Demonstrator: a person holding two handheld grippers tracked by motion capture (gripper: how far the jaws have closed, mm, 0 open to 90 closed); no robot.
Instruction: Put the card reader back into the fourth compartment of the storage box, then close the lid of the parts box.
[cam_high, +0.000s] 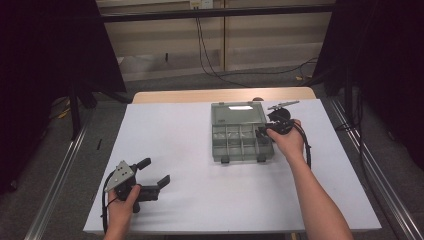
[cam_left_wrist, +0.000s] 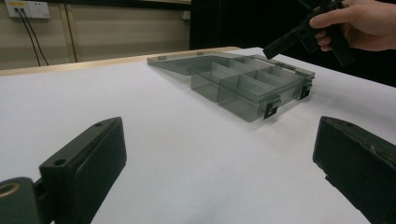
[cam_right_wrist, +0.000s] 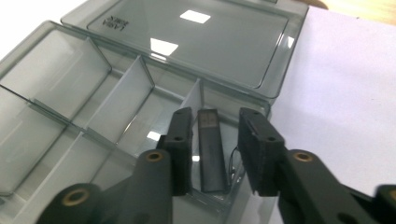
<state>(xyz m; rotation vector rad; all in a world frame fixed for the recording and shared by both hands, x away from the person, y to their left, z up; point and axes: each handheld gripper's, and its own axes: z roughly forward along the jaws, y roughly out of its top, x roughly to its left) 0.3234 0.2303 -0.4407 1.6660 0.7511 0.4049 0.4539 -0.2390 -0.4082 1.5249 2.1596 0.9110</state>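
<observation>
White table covering (cam_high: 200, 150) is spread under an open grey compartment box (cam_high: 241, 131). A dark flat stick (cam_right_wrist: 212, 149) is seen lying in one end compartment between the right gripper (cam_right_wrist: 215, 149)'s slightly parted jaws, untouched by the pads. Left gripper (cam_high: 152, 172) is held wide open, well apart.

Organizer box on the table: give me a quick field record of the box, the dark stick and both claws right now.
box: grey see-through organizer box, lid open and lying flat behind it
dark stick: slim dark stick lying in a compartment at the box's right end
right claw: right claw over that compartment, jaws either side of the stick, pads apart from it
left claw: left claw near the table's front left, jaws wide, nothing between them
surface: white table
</observation>
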